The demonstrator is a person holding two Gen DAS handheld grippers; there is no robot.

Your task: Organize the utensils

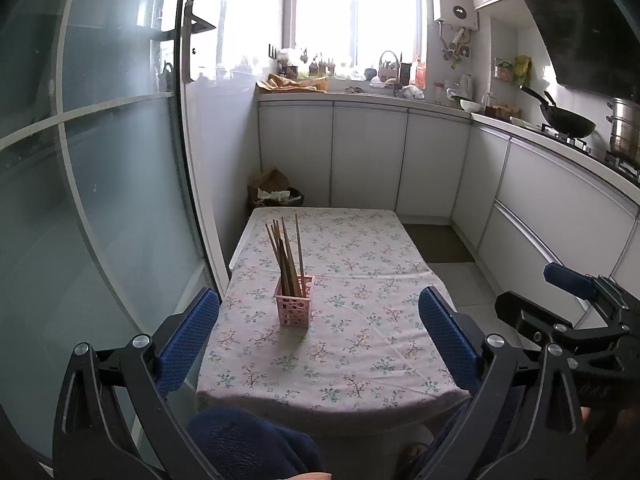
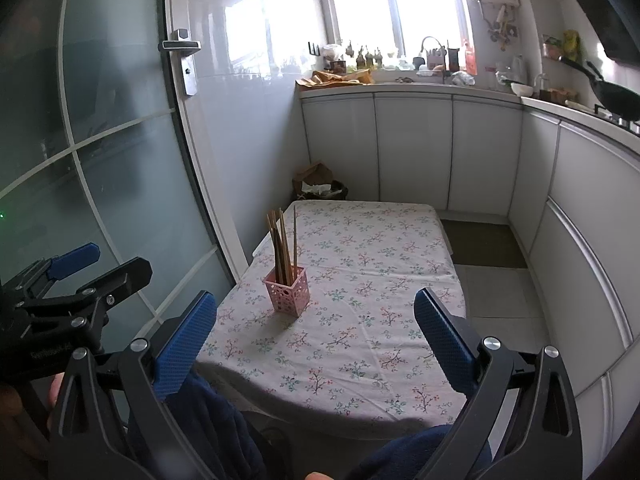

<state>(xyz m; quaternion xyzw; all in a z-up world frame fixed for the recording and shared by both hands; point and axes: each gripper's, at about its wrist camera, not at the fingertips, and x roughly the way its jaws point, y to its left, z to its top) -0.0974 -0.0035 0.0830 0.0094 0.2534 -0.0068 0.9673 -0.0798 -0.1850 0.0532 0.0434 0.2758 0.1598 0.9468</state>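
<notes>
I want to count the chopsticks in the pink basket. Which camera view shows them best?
The left wrist view: the chopsticks fan apart above the pink basket, so single sticks show. In the right wrist view they bunch together and overlap more.

Wooden chopsticks [image 1: 286, 256] stand in a perforated pink plastic basket [image 1: 293, 301], frame centre, on the tabletop's [image 1: 360, 344] matt floral cloth; textured blue claw pads [image 1: 188, 338].
</notes>
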